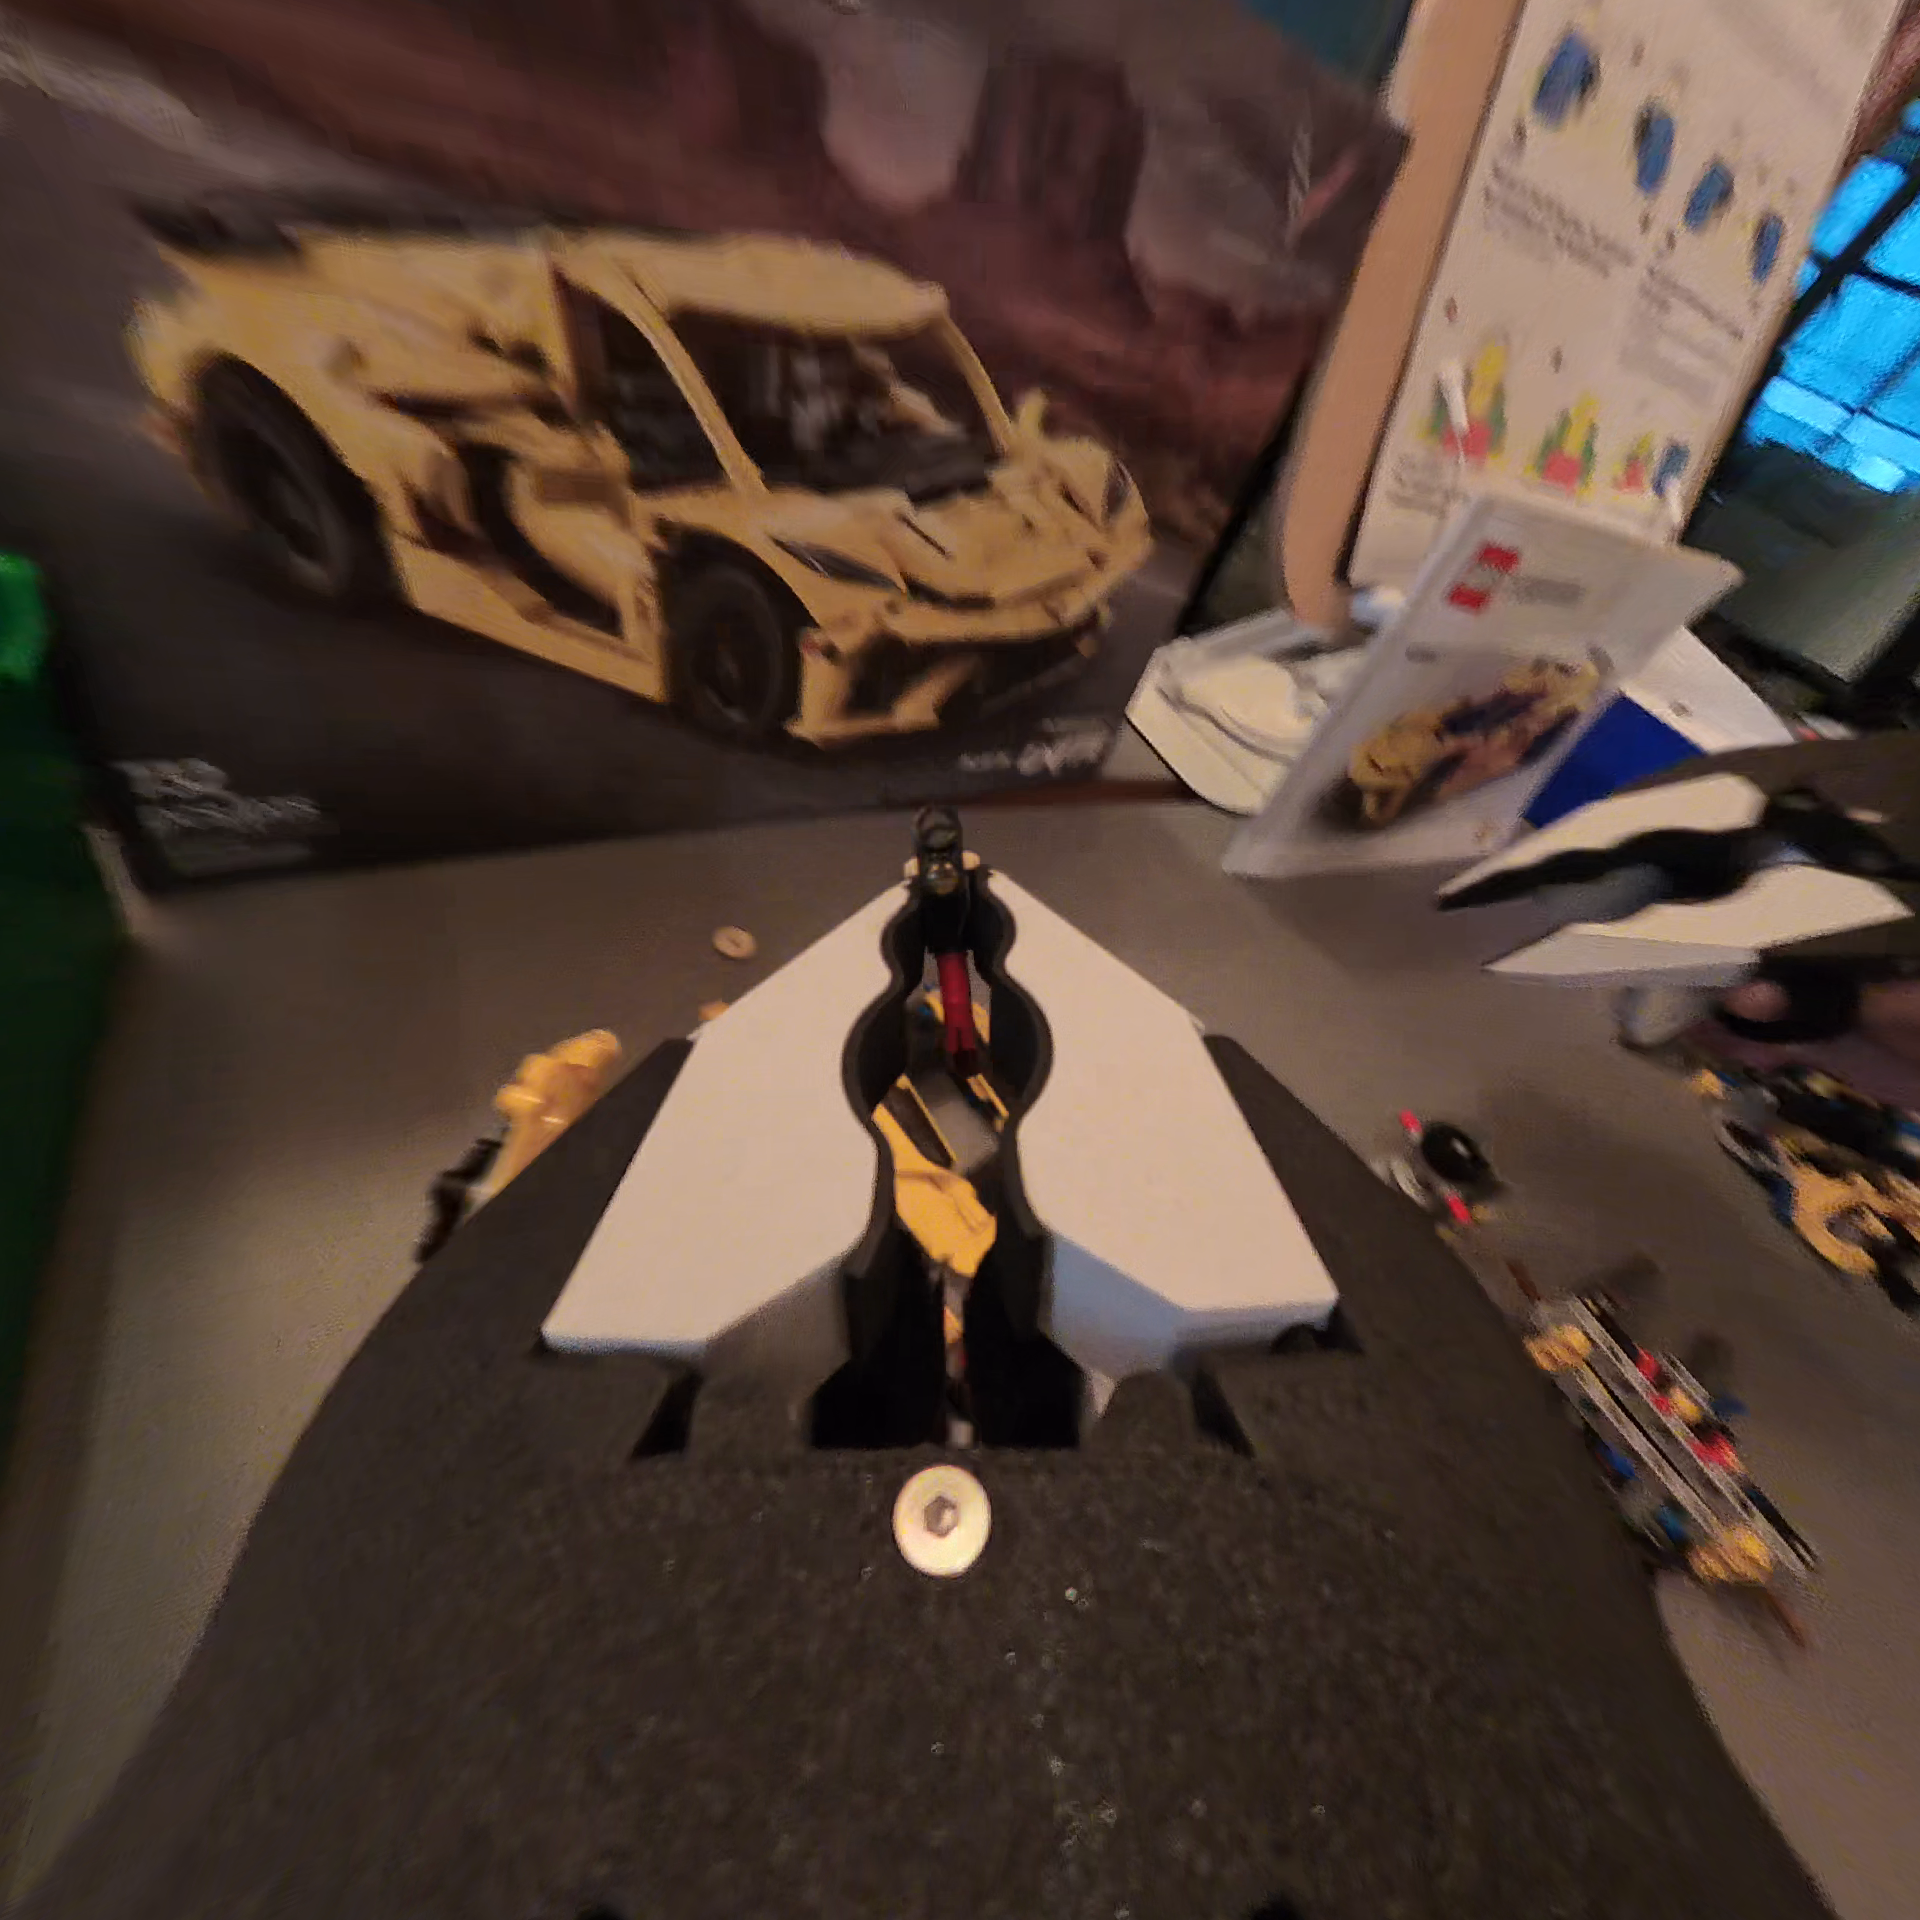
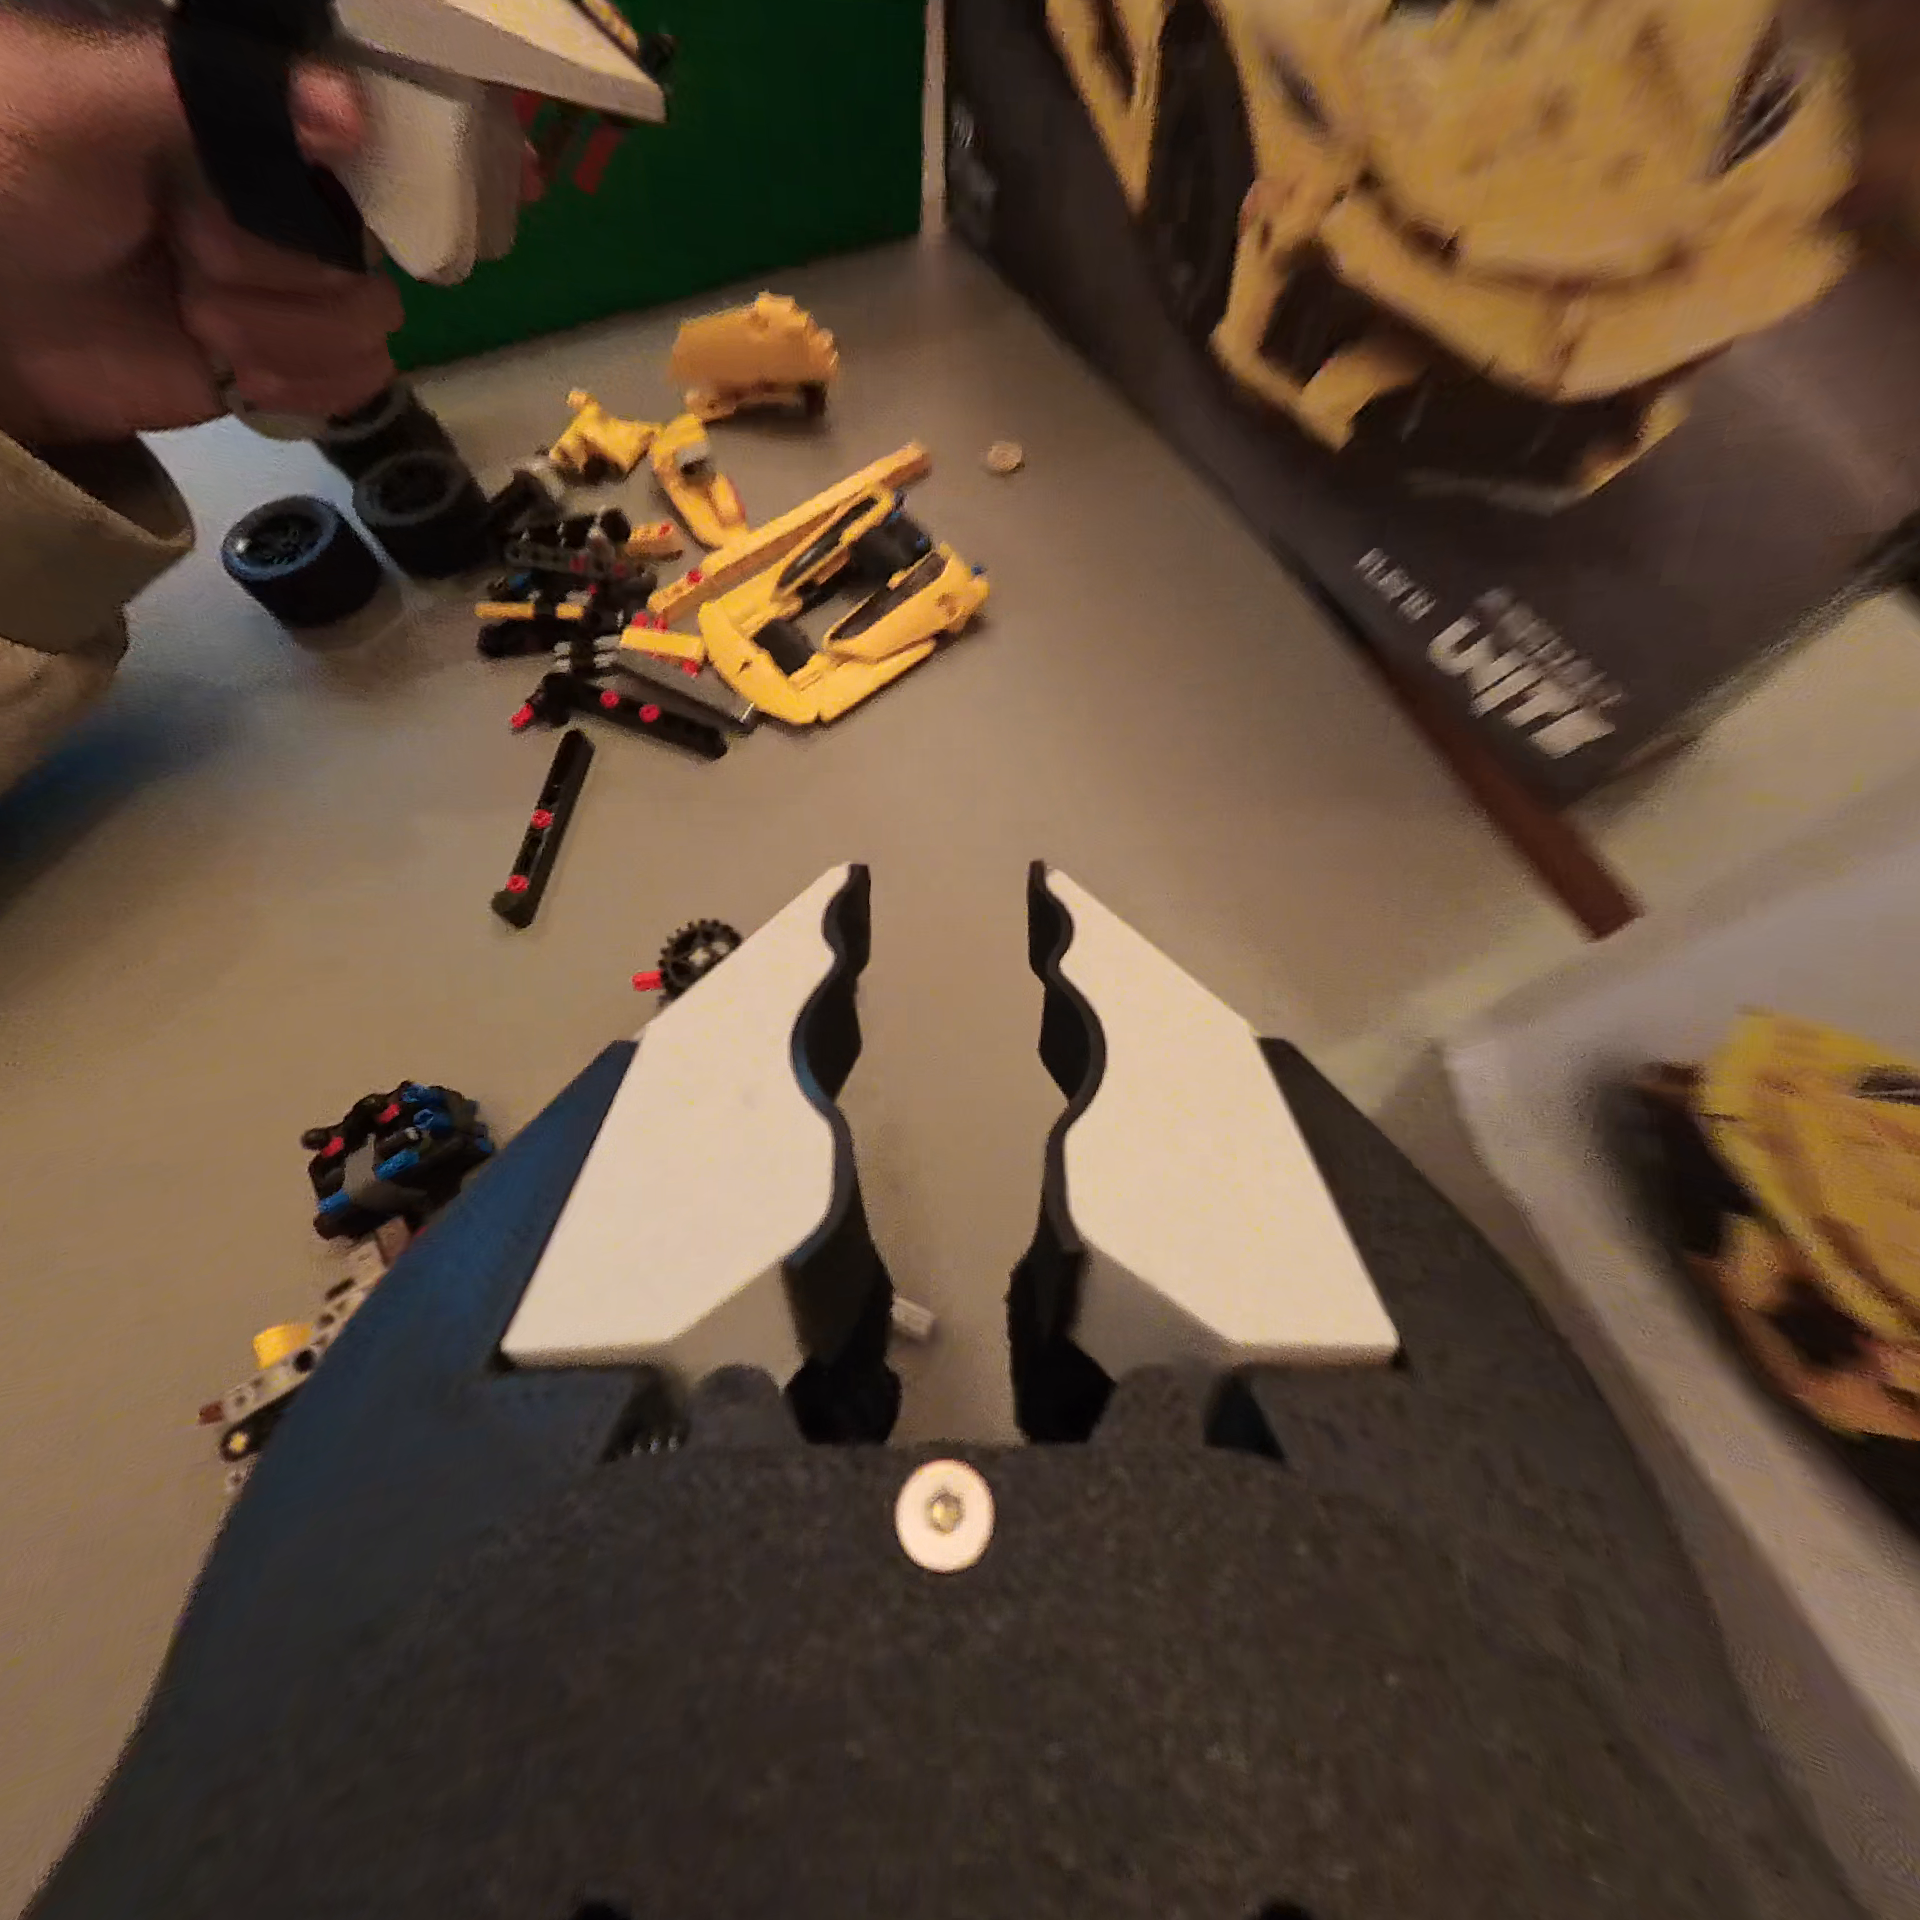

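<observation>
My left gripper is clamped on a small black brick piece with a red axle; behind stands the yellow-car box.

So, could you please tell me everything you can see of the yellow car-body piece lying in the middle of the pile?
The yellow body piece is a built section of glossy plastic bricks: a long tan-yellow beam along its upper edge, curved yellow panels below, and black inserts between them. It lies flat on the grey table, slanted, at the right of the parts pile. Black beams with red pins lie against its left end. No claw touches it; the open right claw is apart from it.
</observation>
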`<state>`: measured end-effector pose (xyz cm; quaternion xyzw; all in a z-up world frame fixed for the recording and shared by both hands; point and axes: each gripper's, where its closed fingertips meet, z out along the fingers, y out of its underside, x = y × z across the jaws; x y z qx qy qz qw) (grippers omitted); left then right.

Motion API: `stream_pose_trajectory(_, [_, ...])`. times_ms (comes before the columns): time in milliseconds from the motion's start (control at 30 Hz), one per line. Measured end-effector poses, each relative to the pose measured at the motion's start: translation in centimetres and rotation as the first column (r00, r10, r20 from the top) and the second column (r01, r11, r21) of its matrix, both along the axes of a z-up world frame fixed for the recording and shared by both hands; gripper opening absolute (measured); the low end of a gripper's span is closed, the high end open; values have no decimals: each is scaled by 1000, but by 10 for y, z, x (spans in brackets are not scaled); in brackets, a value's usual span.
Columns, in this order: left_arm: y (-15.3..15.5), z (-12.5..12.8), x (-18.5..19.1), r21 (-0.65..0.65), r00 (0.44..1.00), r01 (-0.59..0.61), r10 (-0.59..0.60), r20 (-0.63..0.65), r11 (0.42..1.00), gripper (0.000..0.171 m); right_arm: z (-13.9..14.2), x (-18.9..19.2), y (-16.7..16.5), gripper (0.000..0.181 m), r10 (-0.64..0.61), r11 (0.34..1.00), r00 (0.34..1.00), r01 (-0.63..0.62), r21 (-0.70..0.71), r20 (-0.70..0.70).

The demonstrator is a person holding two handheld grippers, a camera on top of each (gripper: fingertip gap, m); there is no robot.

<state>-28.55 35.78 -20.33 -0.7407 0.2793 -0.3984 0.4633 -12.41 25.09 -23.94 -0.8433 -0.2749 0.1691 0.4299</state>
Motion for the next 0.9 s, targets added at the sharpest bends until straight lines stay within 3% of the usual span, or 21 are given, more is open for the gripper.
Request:
stream_pose_trajectory(100, [-46,-29,42,-103,952,256,-269,-146,961,8,-25,-1,-15,30,-3,999,1000,1,-51,-31])
stream_pose_trajectory(133, [-57,-34,54,-97,928,295,-309,-206,951,8,-28,5,-23,31,-19,998,999,17,-52,-27])
stream_pose_trajectory(200, [-88,-25,83,-71,897,385,-391,-205,920,8,-28,21,-46,31,-50,998,998,49,-46,-30])
stream_pose_trajectory(300, [-165,-17,127,-158,761,611,-630,-154,776,8,-20,50,-80,31,-143,990,987,143,-5,-68])
stream_pose_trajectory(400, [-203,-56,164,-268,643,637,-690,-331,723,8,-8,71,-106,30,-240,967,958,250,49,-156])
stream_pose_trajectory(467, [-211,-94,176,-307,512,631,-680,-525,712,8,-5,79,-119,30,-285,949,937,305,76,-203])
stream_pose_trajectory(567, [-219,-122,189,-345,398,627,-667,-629,699,9,-8,87,-131,28,-322,925,919,357,130,-228])
stream_pose_trajectory(767, [-219,-124,198,-260,358,619,-561,-746,741,10,-5,84,-146,27,-294,919,929,339,203,-224])
stream_pose_trajectory(900, [-230,-107,196,-271,427,616,-602,-675,740,36,5,83,-148,27,-265,921,919,331,207,-291])
